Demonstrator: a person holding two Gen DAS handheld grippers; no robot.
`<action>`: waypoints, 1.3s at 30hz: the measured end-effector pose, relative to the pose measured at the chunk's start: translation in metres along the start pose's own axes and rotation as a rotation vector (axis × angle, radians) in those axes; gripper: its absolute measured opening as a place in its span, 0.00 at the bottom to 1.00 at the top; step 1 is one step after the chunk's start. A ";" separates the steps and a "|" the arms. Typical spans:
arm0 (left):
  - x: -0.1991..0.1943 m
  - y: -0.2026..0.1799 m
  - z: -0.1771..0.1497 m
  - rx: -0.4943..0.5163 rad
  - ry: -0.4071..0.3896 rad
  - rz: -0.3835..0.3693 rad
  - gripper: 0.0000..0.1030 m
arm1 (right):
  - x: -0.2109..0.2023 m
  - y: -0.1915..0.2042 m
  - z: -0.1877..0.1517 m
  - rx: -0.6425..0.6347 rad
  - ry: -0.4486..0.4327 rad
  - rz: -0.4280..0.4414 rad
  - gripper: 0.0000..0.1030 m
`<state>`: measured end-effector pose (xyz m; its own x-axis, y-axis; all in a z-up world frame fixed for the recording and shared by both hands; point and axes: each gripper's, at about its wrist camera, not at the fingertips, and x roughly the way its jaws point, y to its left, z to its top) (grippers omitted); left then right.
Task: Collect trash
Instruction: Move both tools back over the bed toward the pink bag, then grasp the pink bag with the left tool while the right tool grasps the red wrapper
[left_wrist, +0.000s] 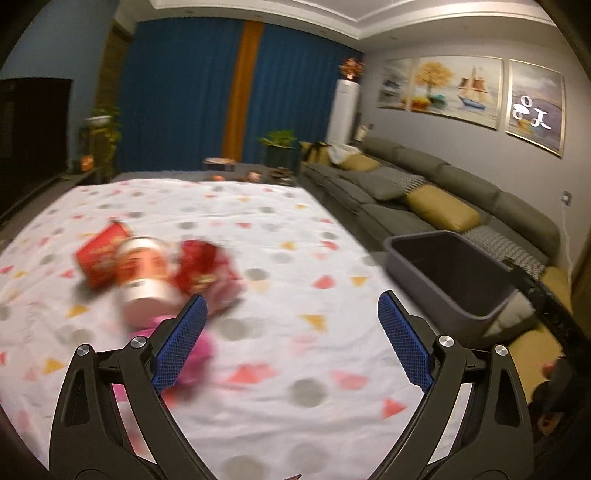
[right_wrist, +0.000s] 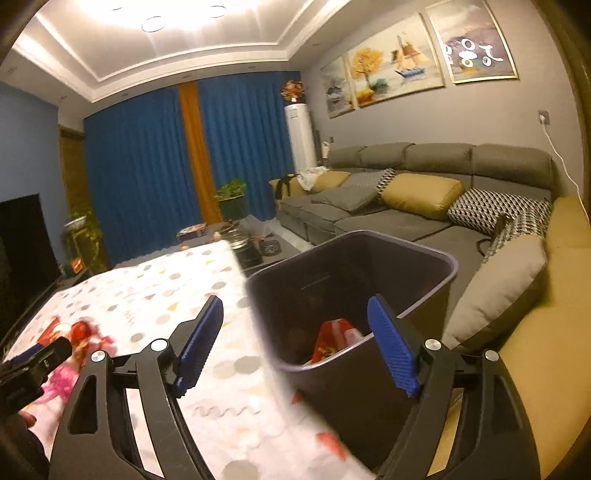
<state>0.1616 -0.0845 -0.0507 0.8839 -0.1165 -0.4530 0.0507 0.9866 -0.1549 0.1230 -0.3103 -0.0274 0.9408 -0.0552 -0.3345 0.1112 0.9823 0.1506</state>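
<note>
Blurred trash lies on the spotted white cloth (left_wrist: 280, 229): a red carton (left_wrist: 101, 256), a white and red paper cup (left_wrist: 146, 280), a red wrapper (left_wrist: 205, 267) and a pink scrap (left_wrist: 201, 350). My left gripper (left_wrist: 291, 314) stands open over the cloth, just right of the pile, nothing between its blue pads (left_wrist: 181, 343). A dark grey bin (right_wrist: 351, 273) stands off the table's right edge, with a red and white wrapper (right_wrist: 332, 339) lying inside. My right gripper (right_wrist: 295, 317) hangs open over the bin's near rim, empty. The same pile (right_wrist: 79, 332) shows at the left in the right wrist view.
A long grey sofa (right_wrist: 406, 214) with yellow and patterned cushions runs along the right wall behind the bin. Blue curtains (left_wrist: 177, 96), a potted plant (left_wrist: 279, 147) and a dark low table with small items (right_wrist: 240, 240) lie beyond the cloth. A dark TV (left_wrist: 29, 125) stands at the left.
</note>
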 end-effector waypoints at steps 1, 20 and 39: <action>-0.004 0.007 -0.002 -0.002 -0.003 0.017 0.89 | -0.004 0.007 -0.001 -0.011 0.002 0.019 0.76; -0.044 0.098 -0.030 -0.061 0.026 0.118 0.89 | -0.019 0.107 -0.024 -0.119 0.063 0.249 0.76; 0.039 0.092 -0.020 -0.045 0.234 0.069 0.77 | 0.002 0.136 -0.032 -0.155 0.112 0.314 0.67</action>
<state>0.1918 -0.0008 -0.0999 0.7524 -0.0775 -0.6541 -0.0313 0.9877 -0.1529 0.1299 -0.1708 -0.0379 0.8796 0.2648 -0.3951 -0.2354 0.9642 0.1222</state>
